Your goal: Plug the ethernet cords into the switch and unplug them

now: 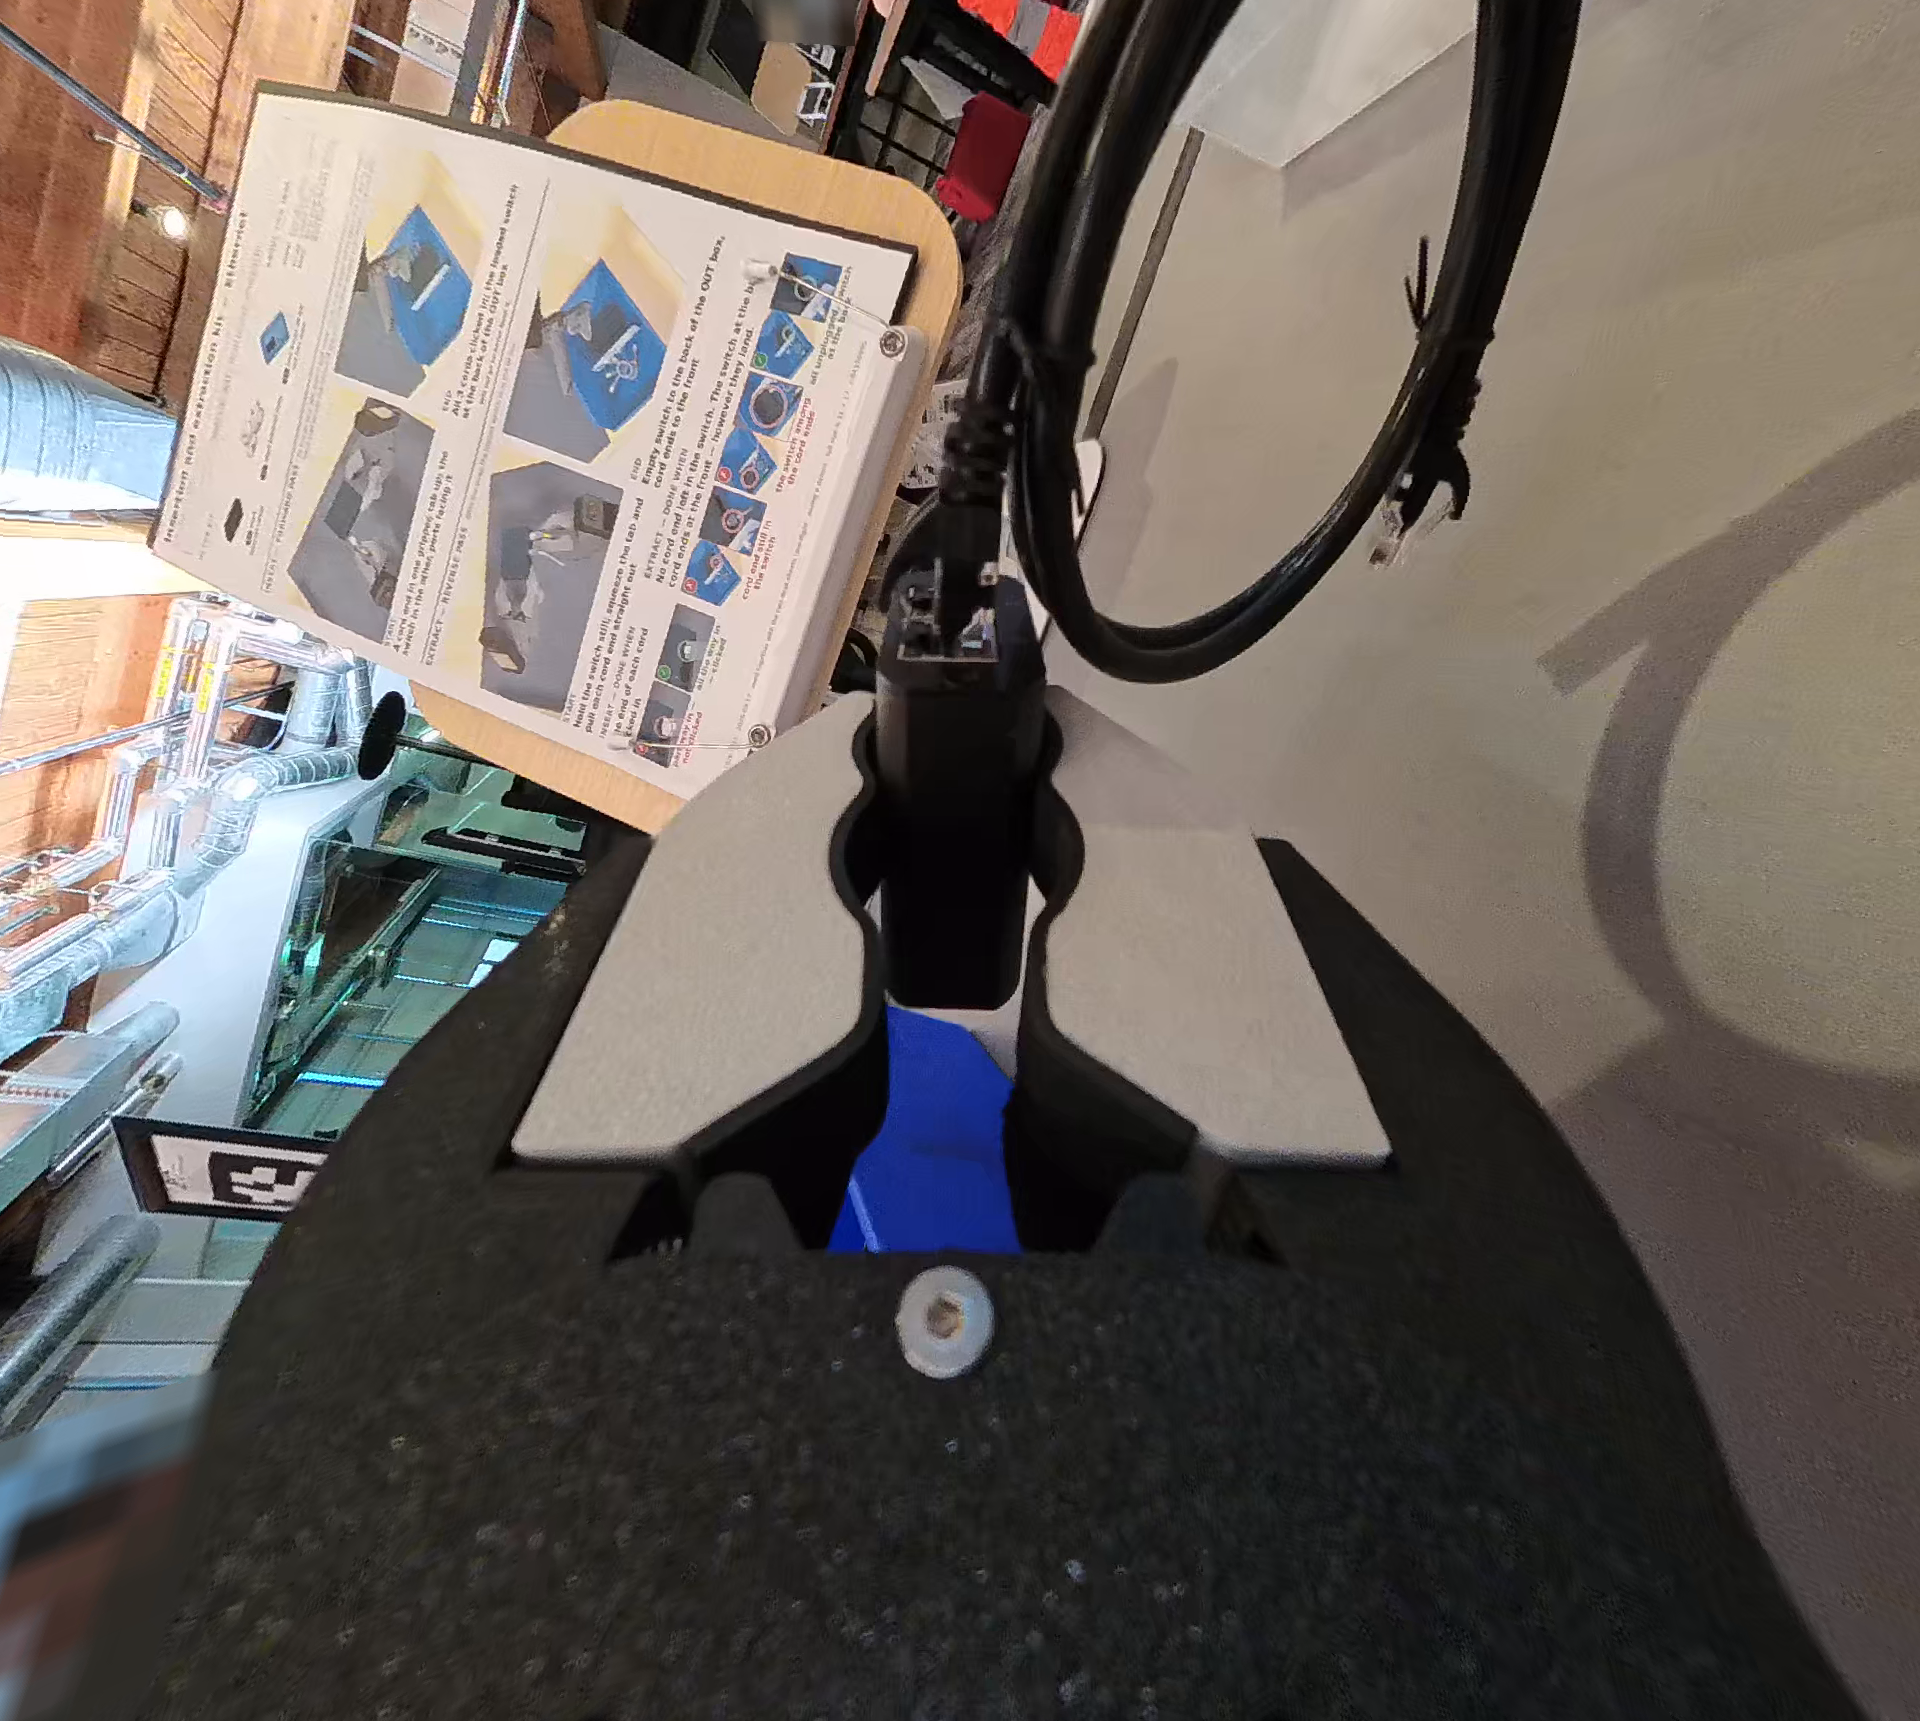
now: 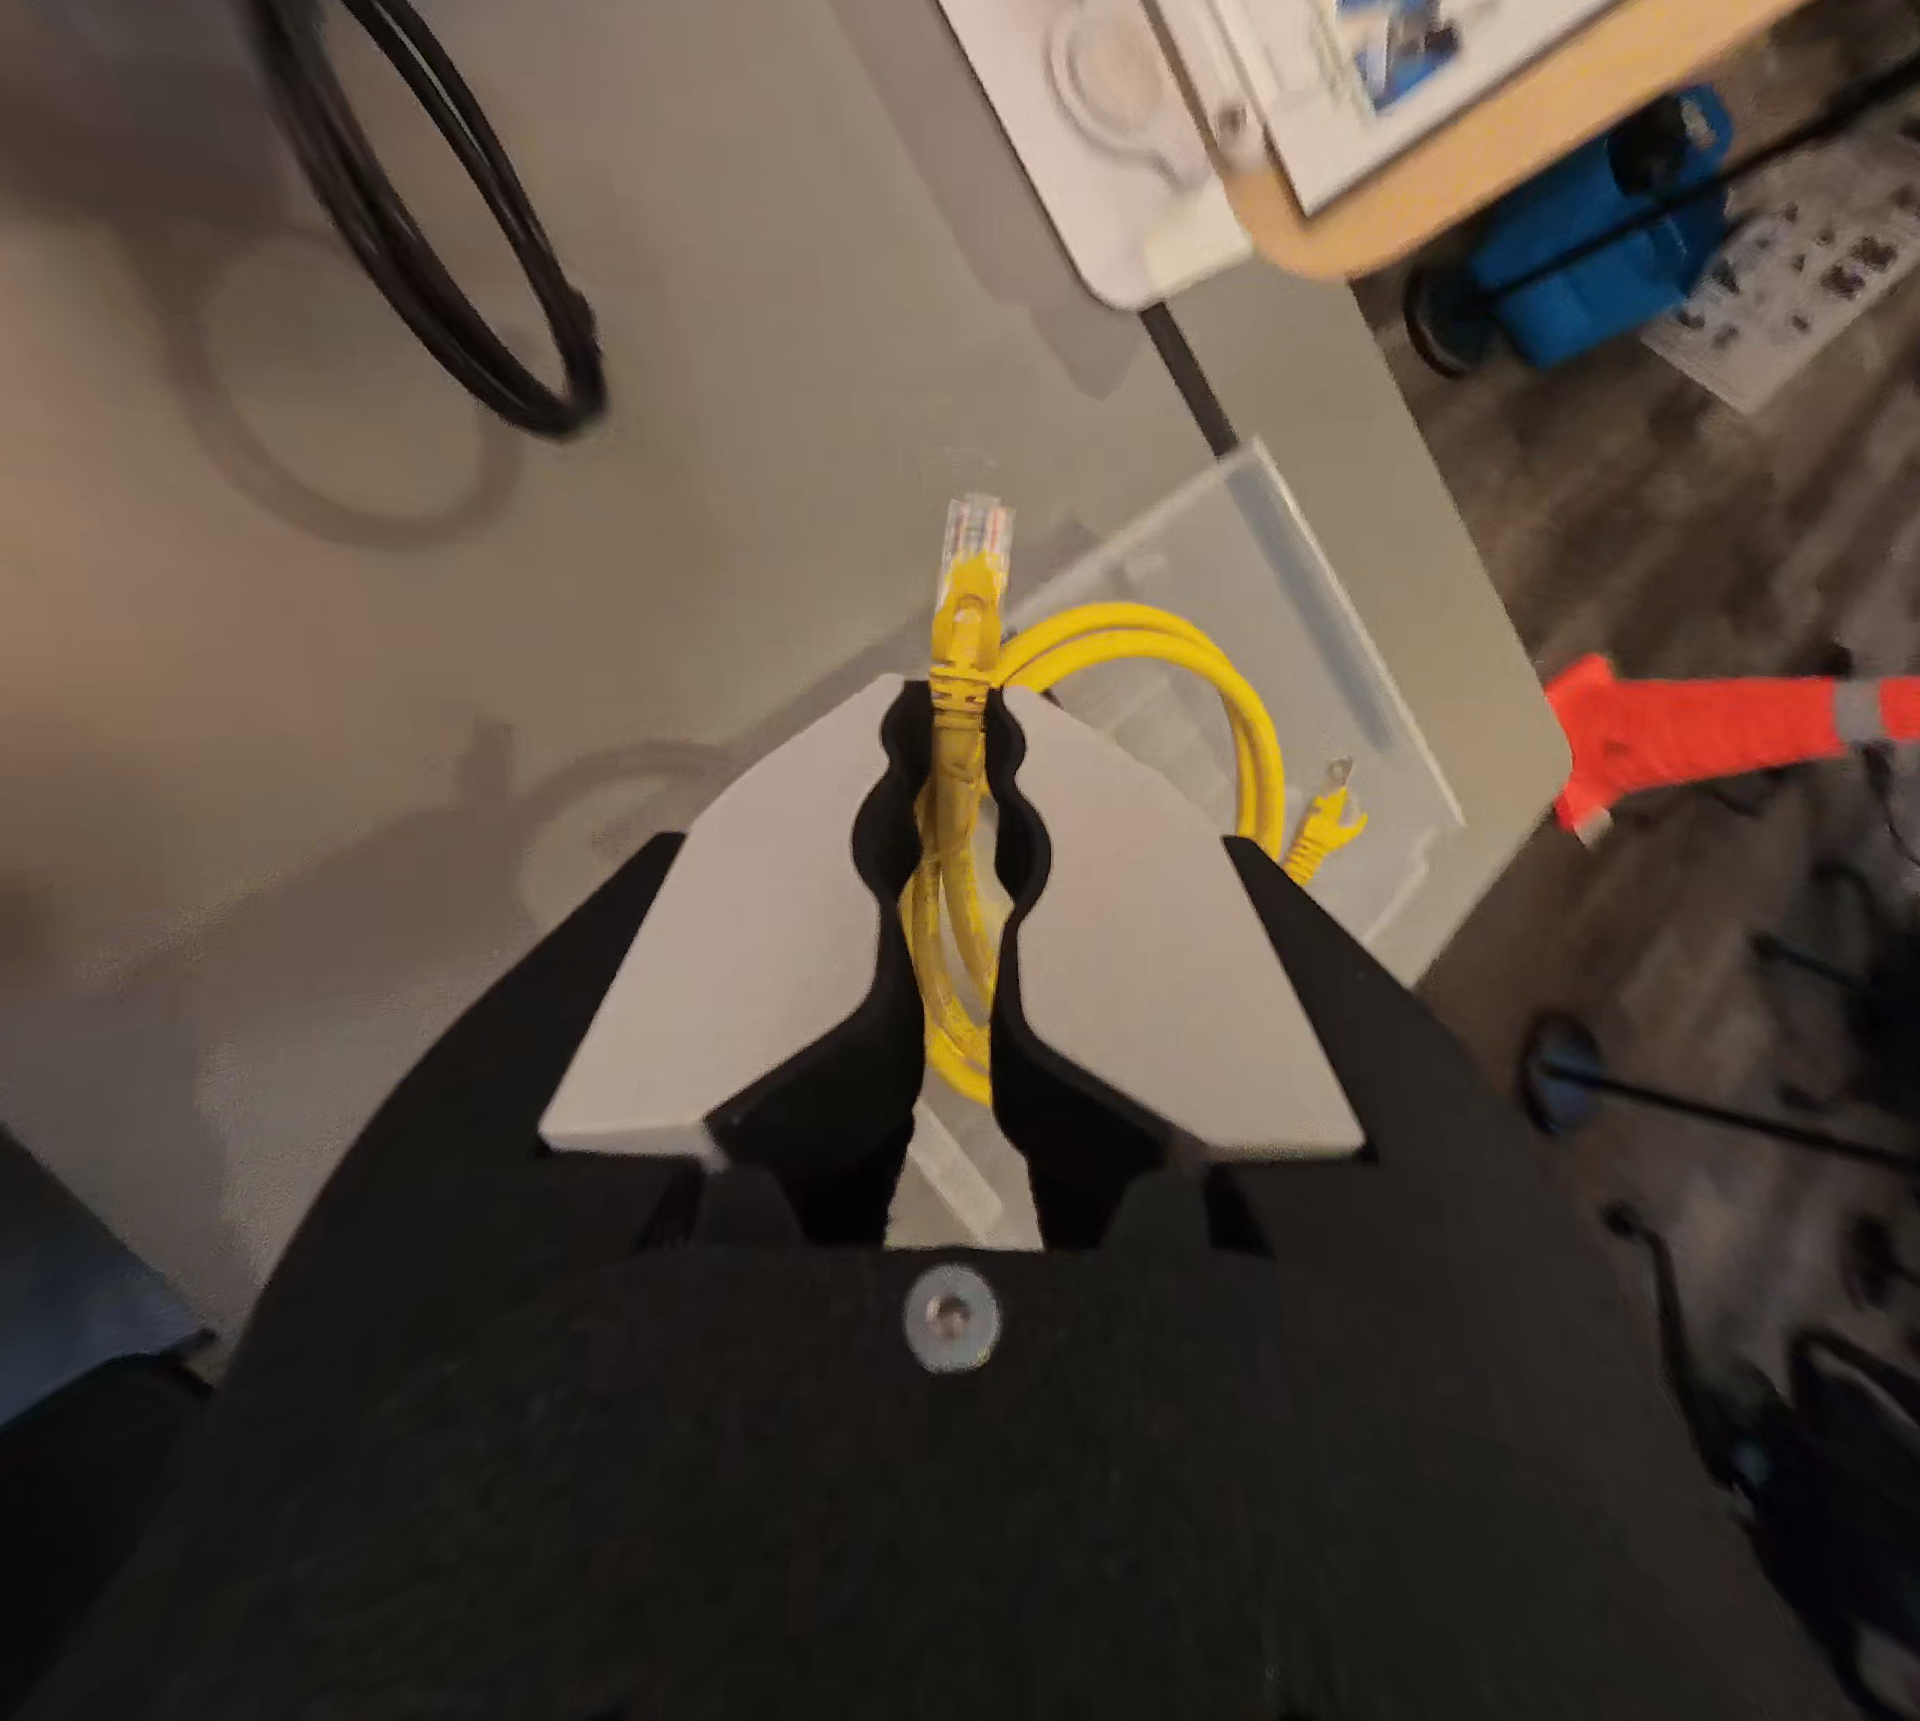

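One cord's in already: the black ethernet cord (image 1: 1049, 383) is plugged into the switch (image 1: 956, 798), a matte black box pinched in the left gripper (image 1: 951, 736), with its glossy coil looping up toward 1 o'clock. The right gripper (image 2: 961, 715) is clamped on the yellow ethernet cord (image 2: 961, 695) at its ribbed boot — clear plastic plug (image 2: 977, 528) poking out at 12 o'clock. I'd say the yellow one still needs plugging, and all the unplugging's left.

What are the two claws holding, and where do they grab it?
The left claw squeezes the black switch around its body, a black cord plugged in. The right claw pinches the yellow cord just behind its clear plug.
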